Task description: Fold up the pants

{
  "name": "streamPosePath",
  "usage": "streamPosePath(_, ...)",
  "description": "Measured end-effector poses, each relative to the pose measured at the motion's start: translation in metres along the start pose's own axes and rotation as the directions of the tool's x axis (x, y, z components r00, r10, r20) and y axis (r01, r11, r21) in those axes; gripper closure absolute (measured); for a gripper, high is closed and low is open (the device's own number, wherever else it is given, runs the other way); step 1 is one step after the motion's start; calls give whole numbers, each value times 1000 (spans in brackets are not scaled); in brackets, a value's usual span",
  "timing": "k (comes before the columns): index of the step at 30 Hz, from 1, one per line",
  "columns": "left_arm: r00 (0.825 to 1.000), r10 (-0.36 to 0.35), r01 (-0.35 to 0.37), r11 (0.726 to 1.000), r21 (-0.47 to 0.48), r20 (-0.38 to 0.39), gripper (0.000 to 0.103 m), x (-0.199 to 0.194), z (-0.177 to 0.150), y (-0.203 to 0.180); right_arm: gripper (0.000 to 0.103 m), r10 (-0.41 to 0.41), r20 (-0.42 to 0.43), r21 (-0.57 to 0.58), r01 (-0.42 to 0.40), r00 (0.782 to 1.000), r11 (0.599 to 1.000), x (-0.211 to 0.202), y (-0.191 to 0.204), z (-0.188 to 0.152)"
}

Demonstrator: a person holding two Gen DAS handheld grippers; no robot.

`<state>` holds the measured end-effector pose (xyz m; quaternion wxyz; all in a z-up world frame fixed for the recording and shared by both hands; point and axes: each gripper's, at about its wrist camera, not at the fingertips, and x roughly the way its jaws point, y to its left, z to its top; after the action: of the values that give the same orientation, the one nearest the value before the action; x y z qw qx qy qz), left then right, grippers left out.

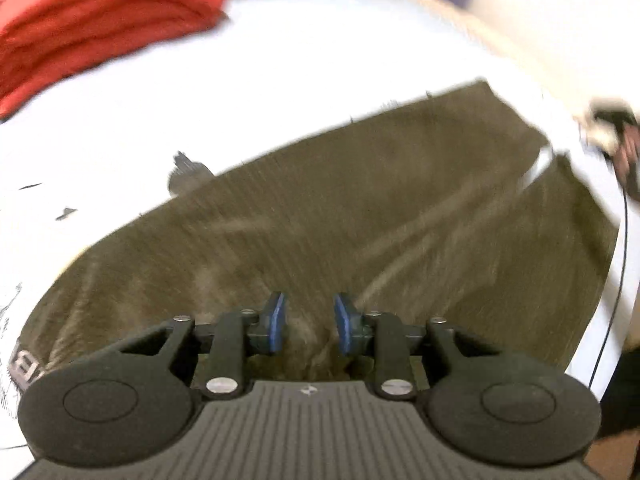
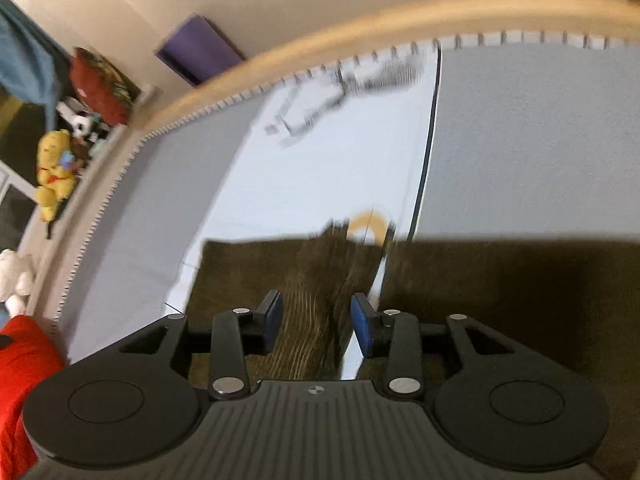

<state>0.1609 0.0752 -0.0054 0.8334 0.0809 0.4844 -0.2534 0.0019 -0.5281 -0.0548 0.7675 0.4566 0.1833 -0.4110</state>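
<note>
**One pair of pants, two grippers**

One pair of olive-brown pants (image 1: pixel 360 208) lies spread flat on the white bed cover (image 1: pixel 248 92), its two legs parted by a thin gap. One stack of folded red cloth (image 1: pixel 100 28) sits well apart at the far left. Two grippers: the left gripper (image 1: pixel 308 322) and the right gripper (image 2: pixel 316 322) both have jaws spread, nothing pinched (blue pads bare). The fabric lies below and beyond each.

Olive pants (image 1: pixel 360 208) are spread flat beyond the parted jaws of the left gripper (image 1: pixel 308 322); nothing is pinched. Folded red cloth (image 1: pixel 100 24) is seen far left.
</note>
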Motion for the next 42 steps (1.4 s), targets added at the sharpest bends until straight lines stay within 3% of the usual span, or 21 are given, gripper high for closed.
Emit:
streamPosePath(4, 993, 68, -61, 995, -78, 92, 68, -36, 1, 6, 56, -25, 55, -37, 27, 998, 999, -55, -25, 18)
streamPosePath(8, 971, 151, -134, 986, -97, 187, 64, -78, -12, -3, 56, -70, 57, -75, 74, 996, 994, -101, -76, 19)
streamPosePath(11, 953, 200, -167, 974, -155, 230, 61, -112, -38, -9, 56, -111, -19, -80, 109, 994, 991, -119, -114, 19)
streamPosePath(15, 944, 238, -188, 957, -220, 229, 59, -160, -87, -13, 55, -153, -81, -4, 153, 985, 988, -131, -161, 18)
streamPosePath(21, 901, 356, -301, 925, -231, 250, 49, -193, -180, -12, 54, -126, -184, 86, 144, 975, 986, -126, -188, 6)
streamPosePath(23, 894, 383, -311, 904, -295, 232, 48, -184, -210, -3, 54, -108, -203, 89, 129, 973, 988, -122, -187, 5)
streamPosePath(24, 894, 401, -311, 877, -366, 201, 50, -178, -222, 3, 54, -112, -215, 73, 130, 970, 989, -119, -185, 4)
streamPosePath(25, 904, 398, -307, 859, -411, 158, 50, -176, -224, 10, 54, -114, -228, 57, 130, 967, 990, -115, -182, 2)
streamPosePath(27, 880, 420, -283, 839, -464, 222, 40, -182, -228, 14, 54, -111, -261, 36, 124, 959, 992, -108, -181, -2)
streamPosePath(28, 886, 401, -252, 836, -487, 230, 39, -180, -230, 17, 54, -112, -275, 24, 123, 955, 992, -105, -181, -3)
streamPosePath(30, 910, 381, -257, 827, -500, 164, 39, -168, -231, 26, 54, -129, -296, -5, 133, 946, 991, -99, -181, -6)
streamPosePath(33, 910, 405, -299, 790, -535, 90, 38, -158, -235, 41, 54, -153, -306, -23, 154, 940, 988, -94, -182, -7)
streamPosePath(35, 925, 376, -270, 745, -610, 50, 38, -152, -240, 59, 54, -159, -313, -24, 159, 936, 987, -90, -181, -8)
streamPosePath(38, 931, 364, -291, 683, -670, -33, 38, -141, -248, 79, 54, -172, -315, -37, 168, 934, 985, -82, -179, -10)
streamPosePath(40, 928, 361, -326, 674, -663, -89, 38, -130, -249, 86, 54, -182, -307, -50, 175, 934, 983, -77, -177, -11)
streamPosePath(42, 920, 371, -363, 691, -625, -124, 36, -119, -247, 88, 53, -193, -293, -75, 179, 936, 981, -73, -172, -11)
